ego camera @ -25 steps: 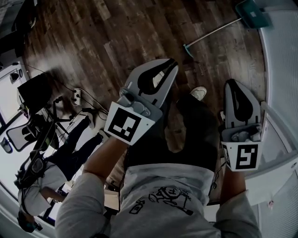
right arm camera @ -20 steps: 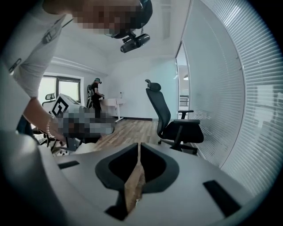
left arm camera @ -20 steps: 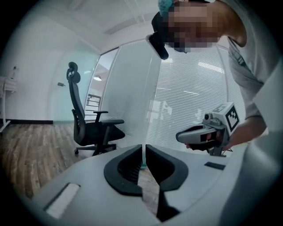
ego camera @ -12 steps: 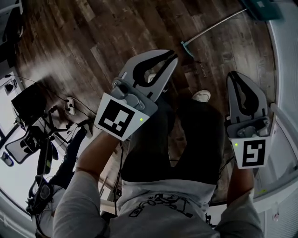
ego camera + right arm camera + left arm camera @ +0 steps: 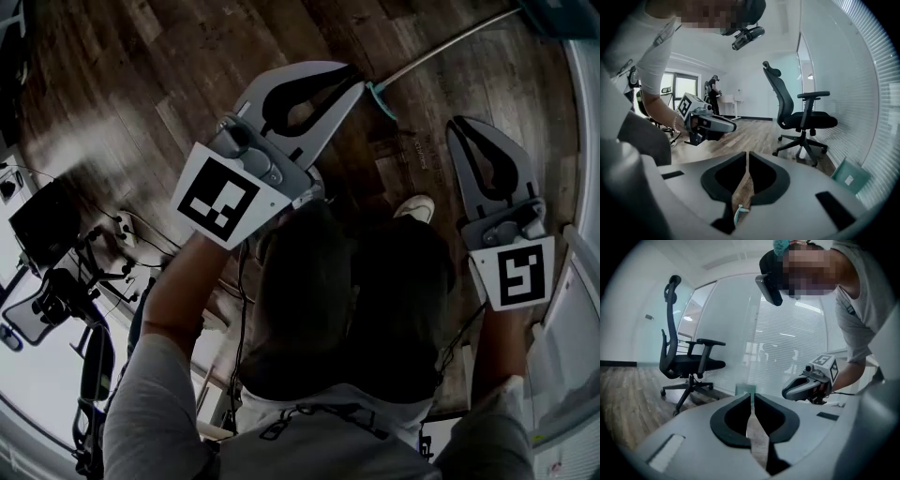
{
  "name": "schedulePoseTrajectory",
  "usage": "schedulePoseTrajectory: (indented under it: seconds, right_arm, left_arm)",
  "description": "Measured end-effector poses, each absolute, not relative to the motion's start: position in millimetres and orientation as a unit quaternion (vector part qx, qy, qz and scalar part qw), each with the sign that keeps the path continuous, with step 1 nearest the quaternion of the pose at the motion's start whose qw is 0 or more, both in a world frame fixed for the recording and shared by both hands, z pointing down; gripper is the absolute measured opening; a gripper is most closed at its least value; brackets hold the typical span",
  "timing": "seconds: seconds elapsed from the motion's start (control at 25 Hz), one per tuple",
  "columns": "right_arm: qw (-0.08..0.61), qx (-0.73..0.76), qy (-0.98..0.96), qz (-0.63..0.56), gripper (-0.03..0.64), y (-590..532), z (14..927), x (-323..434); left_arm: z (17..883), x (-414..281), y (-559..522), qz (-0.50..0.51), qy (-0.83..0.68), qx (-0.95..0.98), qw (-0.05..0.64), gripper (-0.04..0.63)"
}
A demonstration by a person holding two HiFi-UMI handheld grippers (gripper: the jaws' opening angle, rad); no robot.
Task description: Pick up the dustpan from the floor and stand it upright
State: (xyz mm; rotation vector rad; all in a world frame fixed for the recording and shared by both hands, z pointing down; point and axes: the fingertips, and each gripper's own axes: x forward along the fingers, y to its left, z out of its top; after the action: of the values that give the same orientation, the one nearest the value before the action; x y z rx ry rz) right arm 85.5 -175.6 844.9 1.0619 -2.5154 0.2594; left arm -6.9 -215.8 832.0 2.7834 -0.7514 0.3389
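The dustpan lies on the wood floor: its teal pan is at the top right by the glass wall, and its thin metal handle runs down-left to a teal grip end. My left gripper is shut and empty, with its tips just left of that grip end. My right gripper is also shut and empty, below the handle. In the left gripper view the shut left gripper points at the pan. In the right gripper view the grip end shows under the shut right gripper, and the pan lies to the right.
A black office chair stands on the floor near the blinds-covered glass wall. Cables and stands crowd the left side. My shoe is below the handle. Another person stands far back.
Both grippers have come down toward the floor and now sit close to the dustpan's handle end. The head has bent lower. Both stayed shut.
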Motion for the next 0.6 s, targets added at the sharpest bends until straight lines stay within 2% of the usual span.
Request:
schedulePoseTrajectory:
  seconds: [0.24, 0.6]
  right_arm:
    - [0.188, 0.380, -0.902, 0.085, 0.017, -188.3, 926.4, 84.6]
    - [0.175, 0.381, -0.905, 0.078, 0.017, -189.2, 1038.5, 85.9]
  left_arm:
    - [912.0, -7.7, -232.8, 0.091, -0.248, 0.957, 0.123, 0.023]
    - [1041.8, 8.7, -222.1, 0.111, -0.213, 0.965, 0.107, 0.023]
